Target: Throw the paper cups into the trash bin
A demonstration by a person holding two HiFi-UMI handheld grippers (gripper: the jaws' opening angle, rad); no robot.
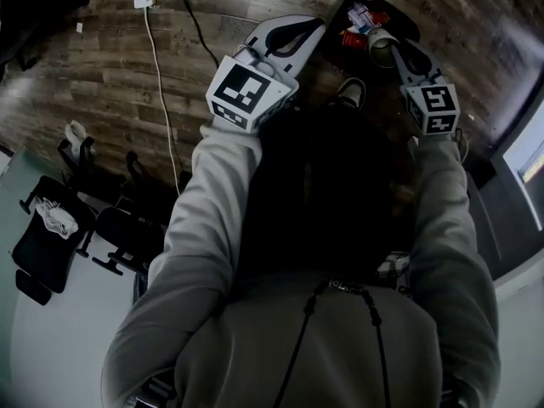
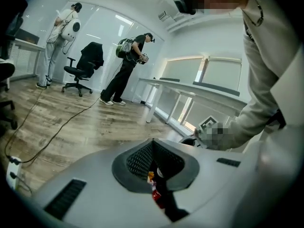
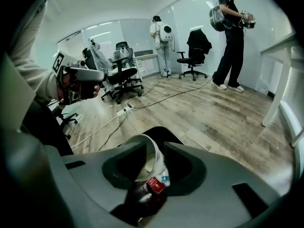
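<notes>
Views overlap, seemingly, at trash bin (image 1: 399, 11).

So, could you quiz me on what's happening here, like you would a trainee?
1. True or false: the left tool is holding something.
2. What lies beneath the right tool? A) a desk B) the trash bin C) a chair seat
3. Fill in: the right tool grips a paper ____.

Key:
1. False: its jaws are together, with nothing between them.
2. B
3. cup
</notes>
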